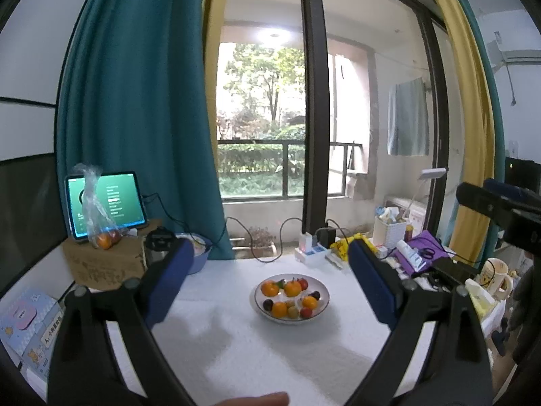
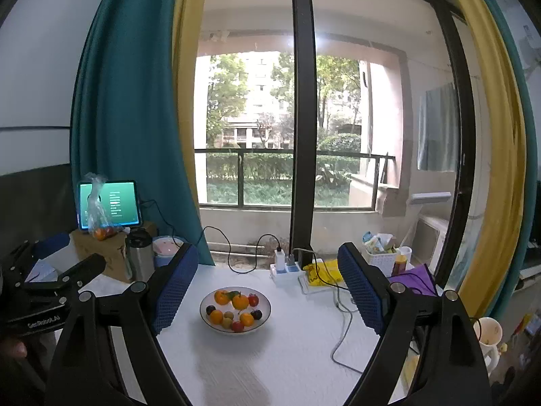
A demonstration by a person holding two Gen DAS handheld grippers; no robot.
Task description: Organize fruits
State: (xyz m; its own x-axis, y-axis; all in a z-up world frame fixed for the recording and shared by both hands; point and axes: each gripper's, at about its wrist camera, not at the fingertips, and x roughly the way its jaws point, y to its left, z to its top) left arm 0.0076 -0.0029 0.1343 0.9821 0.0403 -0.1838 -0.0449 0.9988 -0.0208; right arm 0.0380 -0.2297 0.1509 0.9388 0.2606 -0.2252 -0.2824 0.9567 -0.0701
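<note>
Both hand-held grippers, left point(image 1: 270, 280) & right point(image 2: 267, 287), gape wide w/ nothing between; plate point(image 2: 265, 316) holds oranges point(image 2: 240, 301), red/dark sm. fruits.

Left hand-held gripper point(image 1: 270, 270): jaws spread wide, nothing between the blue pads point(image 1: 169, 284), held above the bench. Right hand-held gripper point(image 2: 267, 282): same, wide apart, empty. Probably a fingertip point(image 1: 257, 399) at left view's bottom edge.
</note>
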